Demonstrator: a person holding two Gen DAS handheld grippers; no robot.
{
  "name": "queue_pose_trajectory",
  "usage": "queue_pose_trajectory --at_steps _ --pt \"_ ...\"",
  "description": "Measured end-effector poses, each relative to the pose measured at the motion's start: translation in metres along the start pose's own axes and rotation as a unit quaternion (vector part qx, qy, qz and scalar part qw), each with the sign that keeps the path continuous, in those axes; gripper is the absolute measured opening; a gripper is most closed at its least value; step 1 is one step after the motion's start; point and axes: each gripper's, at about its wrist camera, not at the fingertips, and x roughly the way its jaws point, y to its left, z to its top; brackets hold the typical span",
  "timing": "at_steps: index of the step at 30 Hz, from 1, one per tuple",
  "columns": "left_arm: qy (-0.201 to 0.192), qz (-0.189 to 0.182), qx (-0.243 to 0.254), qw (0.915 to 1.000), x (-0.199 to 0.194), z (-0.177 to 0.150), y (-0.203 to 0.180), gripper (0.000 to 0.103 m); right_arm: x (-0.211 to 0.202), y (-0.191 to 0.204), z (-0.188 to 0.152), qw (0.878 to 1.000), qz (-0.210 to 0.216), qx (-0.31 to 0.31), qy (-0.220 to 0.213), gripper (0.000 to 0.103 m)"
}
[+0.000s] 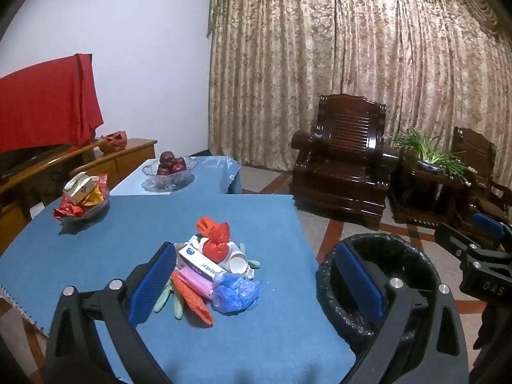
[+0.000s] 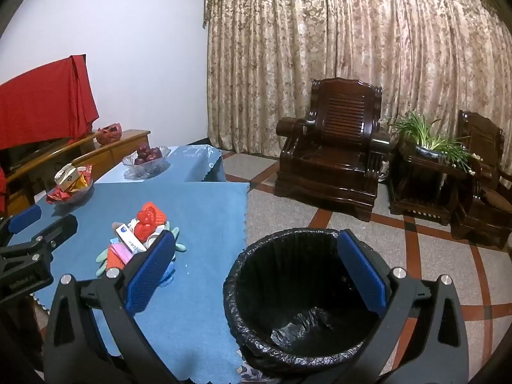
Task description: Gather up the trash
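1. A blue-covered table fills the near left of the room; a small heap of trash sits on it, toward the table's near right part.

2. The heap holds a knotted red plastic bag on top, a white and blue carton, a pink packet, a crumpled blue plastic bag, an upturned white paper cup, orange mesh and pale green gloves, all touching or overlapping.

3. A round bin lined with a black bag stands on the tiled floor just beside the table's right edge, at about three o'clock from the heap. Only the liner shows inside; it looks empty.

4. The left gripper hangs above the table with its jaws spread wide and nothing between them. In its own view the heap lies just right of its left pad.

5. The right gripper hovers over the bin, jaws likewise wide apart and holding nothing.

6. Judgement: collecting appears not yet begun; this is the approach to a first pick.

7. Judgement: the next move calls for lowering the left gripper onto one piece, probably the red bag or the blue bag, closing on it, then carrying it toward three o'clock to drop in the bin.

8. Two glass bowls, one of apples and one of sweets, stand farther back at eleven o'clock, well apart from the heap.
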Motion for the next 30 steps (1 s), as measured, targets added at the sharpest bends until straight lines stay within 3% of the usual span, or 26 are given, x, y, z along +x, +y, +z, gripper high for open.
queue_pose_trajectory --at_steps 30 --pt "0.001 0.005 0.002 1.0 0.009 -0.004 0.014 0.097 0.006 0.003 0.0 1.0 -0.002 -0.004 0.005 0.098"
